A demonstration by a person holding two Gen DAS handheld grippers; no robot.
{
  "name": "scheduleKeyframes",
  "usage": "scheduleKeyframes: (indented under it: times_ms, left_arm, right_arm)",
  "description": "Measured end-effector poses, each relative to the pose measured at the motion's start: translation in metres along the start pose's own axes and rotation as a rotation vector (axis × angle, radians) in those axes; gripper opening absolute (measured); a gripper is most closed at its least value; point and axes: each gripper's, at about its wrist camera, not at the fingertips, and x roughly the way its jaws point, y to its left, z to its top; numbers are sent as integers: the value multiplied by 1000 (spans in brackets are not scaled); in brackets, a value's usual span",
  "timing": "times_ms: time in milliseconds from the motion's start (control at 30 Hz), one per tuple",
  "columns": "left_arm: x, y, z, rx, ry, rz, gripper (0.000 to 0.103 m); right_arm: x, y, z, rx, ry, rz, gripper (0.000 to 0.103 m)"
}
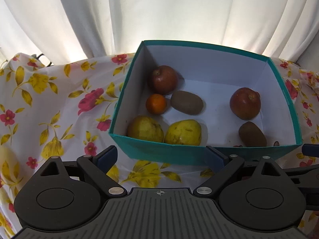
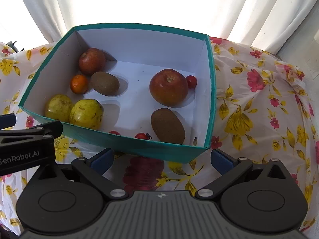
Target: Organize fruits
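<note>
Sitting on floral tablecloth (image 2: 259,103): teal box (image 2: 211,91), white inside, open top; white curtain (image 2: 139,2) hanging behind box.

Lying in box, left to right: two yellow guavas (image 2: 86,114) touching each other against near wall, left corner; small orange (image 2: 79,83) just behind guavas, touching left kiwi (image 2: 105,83); left red apple (image 2: 92,60) sitting in far left corner, touching that kiwi; big red apple (image 2: 168,87) resting right of centre, cherry tomato (image 2: 191,81) tucked just beside it on right; right kiwi (image 2: 167,126) lying in front of big apple near front wall; two more cherry tomatoes (image 2: 142,135) peeking over near wall, partly hidden.

Hovering just outside box's near wall: left gripper (image 1: 160,156), jaws spread wide, gripping nothing; right gripper (image 2: 161,158), likewise released and empty, blue pads (image 2: 221,160) flanking box's near right corner; both apart from all fruit.
</note>
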Motion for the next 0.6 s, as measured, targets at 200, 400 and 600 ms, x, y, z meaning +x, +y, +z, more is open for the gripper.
scheduleKeyframes:
  times_ms: [200,400,600]
  left_arm:
    - [3,1,0,2,10,25,97]
    - [5,0,-1,15,17,36,97]
    - [7,0,-1,22,27,48,97]
  right_arm:
    - [-1,-2,-1,10,-2,-13,103]
    - [1,-3,-2,8,4,-21,103]
    - [2,-3,-3,13,5,-21,103]
